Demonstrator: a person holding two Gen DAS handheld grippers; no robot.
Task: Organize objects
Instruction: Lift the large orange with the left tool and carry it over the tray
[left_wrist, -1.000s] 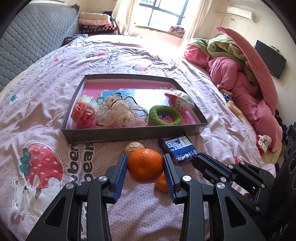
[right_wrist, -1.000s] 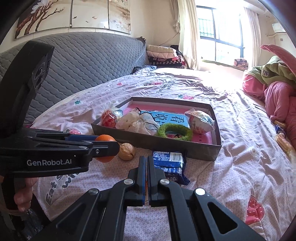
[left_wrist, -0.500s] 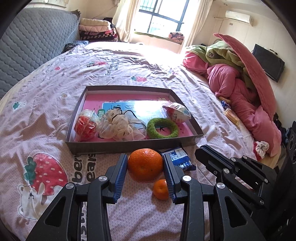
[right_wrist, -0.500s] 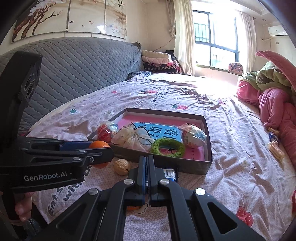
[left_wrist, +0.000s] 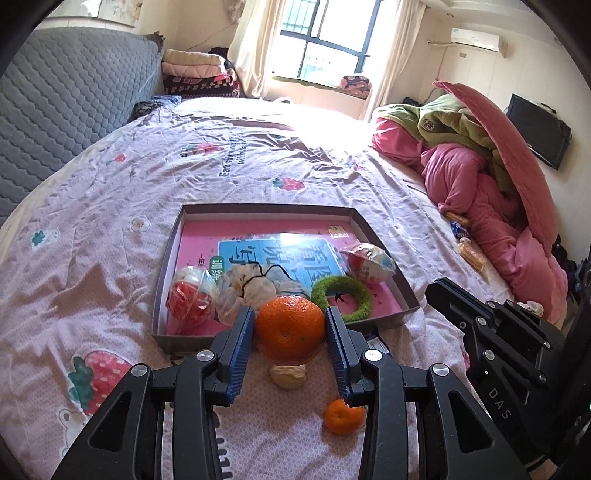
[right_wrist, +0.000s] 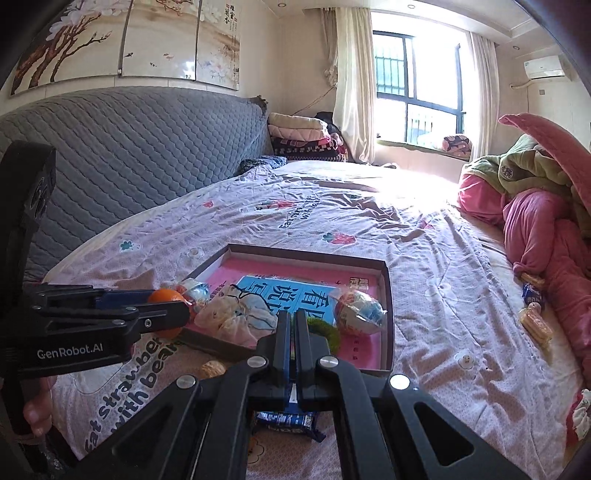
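Observation:
My left gripper (left_wrist: 290, 330) is shut on a large orange (left_wrist: 290, 329) and holds it in the air near the front edge of the shallow box (left_wrist: 192, 338). In the right wrist view the orange (right_wrist: 168, 297) shows between the left gripper's fingers, left of the box (right_wrist: 386, 295). The box holds a red bagged item (left_wrist: 190, 295), a white bagged bundle (left_wrist: 245, 291), a green ring (left_wrist: 341, 297) and a colourful wrapped ball (left_wrist: 367, 262). A walnut (left_wrist: 288, 376) and a small orange (left_wrist: 343, 417) lie on the bedsheet below. My right gripper (right_wrist: 291, 332) is shut and empty, above a blue packet (right_wrist: 284, 419).
The bed has a pink strawberry-print sheet (left_wrist: 92, 221). A grey quilted headboard (right_wrist: 129, 147) stands at the left. Pink and green bedding (left_wrist: 480, 166) is piled at the right, with snack packets (right_wrist: 535, 321) beside it.
My left gripper has lifted the large orange higher and forward toward the box; the walnut and small orange now sit lower in view. My right gripper has risen too and stays shut.

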